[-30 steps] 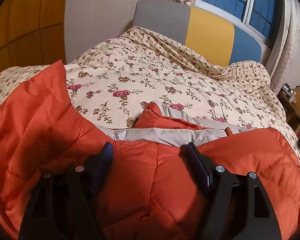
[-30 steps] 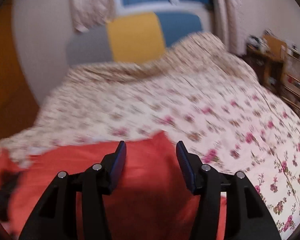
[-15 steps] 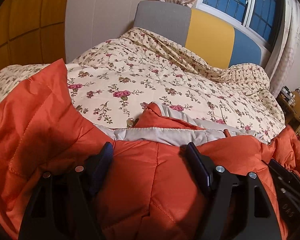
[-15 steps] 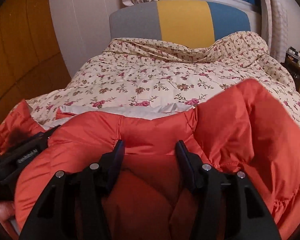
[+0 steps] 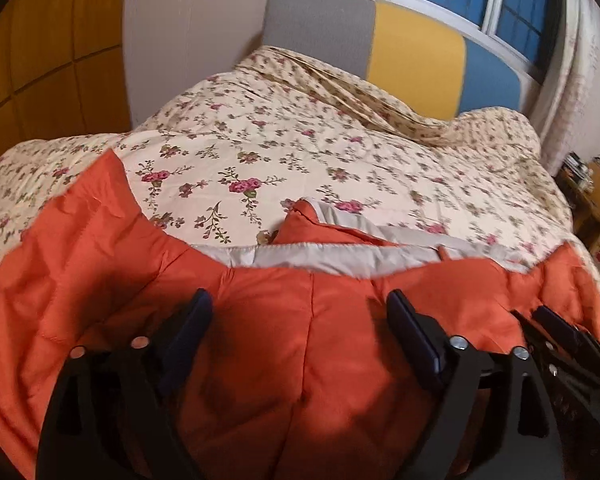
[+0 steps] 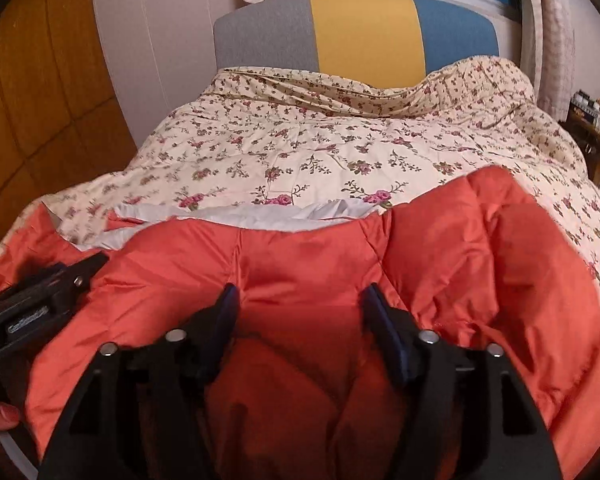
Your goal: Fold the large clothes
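- Since a second ago, the right gripper (image 6: pixel 298 308) has swung in from the bare floral quilt (image 6: pixel 300 152) and come down onto the orange padded jacket (image 6: pixel 308 264); it now shows in the left wrist view at about 4 o'clock, where there was only orange fabric before.
- Both claws have just been opening: the left gripper (image 5: pixel 300 312) stands wide, the right one moderately wide, each with jacket fabric lying between its jaws.
- Whether the blue pads (image 5: pixel 414 334) press on the cloth cannot be told for sure; the fabric bulges loosely between them rather than looking pinched.
- Orange jacket lies on the near part of the bed, filling the view from 3 through 6 to 9 o'clock around each claw.
- Its grey lining (image 5: pixel 340 256) runs across at 12 o'clock, just beyond the fingertips.
- One sleeve or flap rises at 10 o'clock of the left claw, another at 2 o'clock of the right.
- Left gripper appears at 9 o'clock in the right view, with a fingertip of the person's hand (image 6: pixel 0 414) below it.
- Headboard (image 6: pixel 360 32) in grey, yellow and blue stands at the far end.
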